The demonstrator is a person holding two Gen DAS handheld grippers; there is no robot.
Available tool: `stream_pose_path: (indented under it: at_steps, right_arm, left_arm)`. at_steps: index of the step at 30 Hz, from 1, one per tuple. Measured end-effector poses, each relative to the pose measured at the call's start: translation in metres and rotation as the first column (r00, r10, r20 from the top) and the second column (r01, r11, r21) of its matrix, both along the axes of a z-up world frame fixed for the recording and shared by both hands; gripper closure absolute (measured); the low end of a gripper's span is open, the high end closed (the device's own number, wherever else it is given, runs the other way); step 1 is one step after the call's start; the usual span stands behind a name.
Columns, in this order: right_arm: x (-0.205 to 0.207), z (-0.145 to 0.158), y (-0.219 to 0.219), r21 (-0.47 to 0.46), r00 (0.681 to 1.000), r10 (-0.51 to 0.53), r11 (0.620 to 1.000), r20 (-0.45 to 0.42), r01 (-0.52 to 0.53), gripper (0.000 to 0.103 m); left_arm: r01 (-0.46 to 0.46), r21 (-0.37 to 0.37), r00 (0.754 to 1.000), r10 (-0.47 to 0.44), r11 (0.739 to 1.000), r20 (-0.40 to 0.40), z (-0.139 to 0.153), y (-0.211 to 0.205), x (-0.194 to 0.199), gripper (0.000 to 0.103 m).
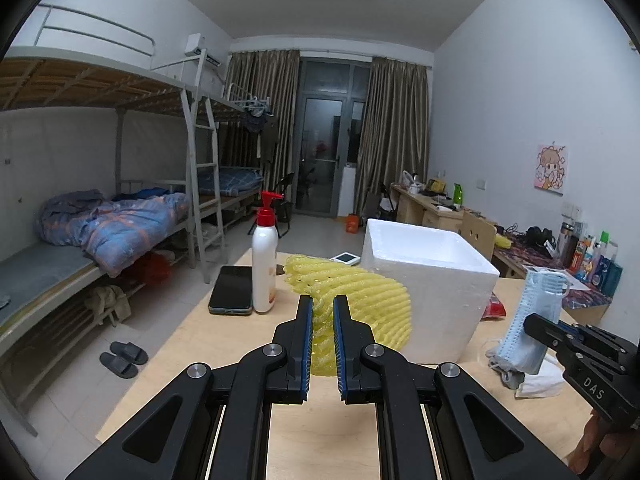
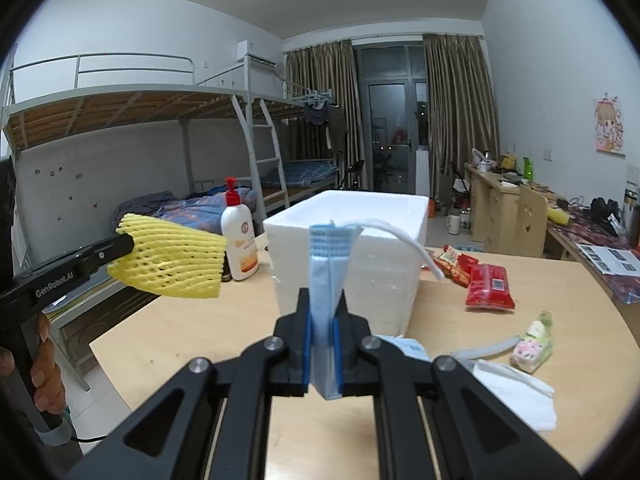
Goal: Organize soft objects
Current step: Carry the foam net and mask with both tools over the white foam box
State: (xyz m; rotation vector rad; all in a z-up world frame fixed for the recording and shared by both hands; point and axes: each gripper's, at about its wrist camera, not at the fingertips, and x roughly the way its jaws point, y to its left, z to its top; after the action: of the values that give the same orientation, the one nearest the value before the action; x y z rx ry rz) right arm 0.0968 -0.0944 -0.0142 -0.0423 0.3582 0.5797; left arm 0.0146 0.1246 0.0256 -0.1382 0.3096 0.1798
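Note:
My left gripper (image 1: 322, 312) is shut on a yellow foam fruit net (image 1: 360, 300) and holds it above the wooden table, left of the white foam box (image 1: 428, 280). The net also shows in the right wrist view (image 2: 172, 256), held by the left gripper (image 2: 120, 250). My right gripper (image 2: 323, 312) is shut on a folded blue face mask (image 2: 326, 264), held upright in front of the foam box (image 2: 352, 240). In the left wrist view the mask (image 1: 532, 320) and right gripper (image 1: 540, 330) are at the right.
A lotion pump bottle (image 1: 264, 264) and a phone (image 1: 232, 290) stand left of the box. Red snack packets (image 2: 488, 284), a small wrapped packet (image 2: 534, 342) and white tissue (image 2: 516, 396) lie on the table (image 2: 520, 420) at right. Bunk beds are at left.

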Motion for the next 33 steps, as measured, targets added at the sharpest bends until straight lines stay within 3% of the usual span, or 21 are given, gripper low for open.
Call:
stream_pose_path:
  at_steps: [10, 23, 33]
  right_arm:
    - [0.001, 0.007, -0.006, -0.006, 1.000, -0.016, 1.000, 0.010, 0.016, 0.091]
    - [0.006, 0.057, -0.017, 0.032, 0.996, -0.040, 0.999, 0.078, 0.037, 0.091]
    - [0.017, 0.059, -0.010, 0.043, 0.997, -0.021, 0.999, 0.079, 0.017, 0.091]
  left_arm:
    - [0.058, -0.001, 0.998, -0.058, 0.998, -0.001, 0.005, -0.013, 0.009, 0.092]
    - [0.124, 0.024, 0.991, -0.125, 0.992, 0.038, 0.059, -0.038, 0.026, 0.092]
    - [0.119, 0.050, 0.992, -0.121, 0.992, 0.040, 0.073, -0.044, 0.032, 0.092]
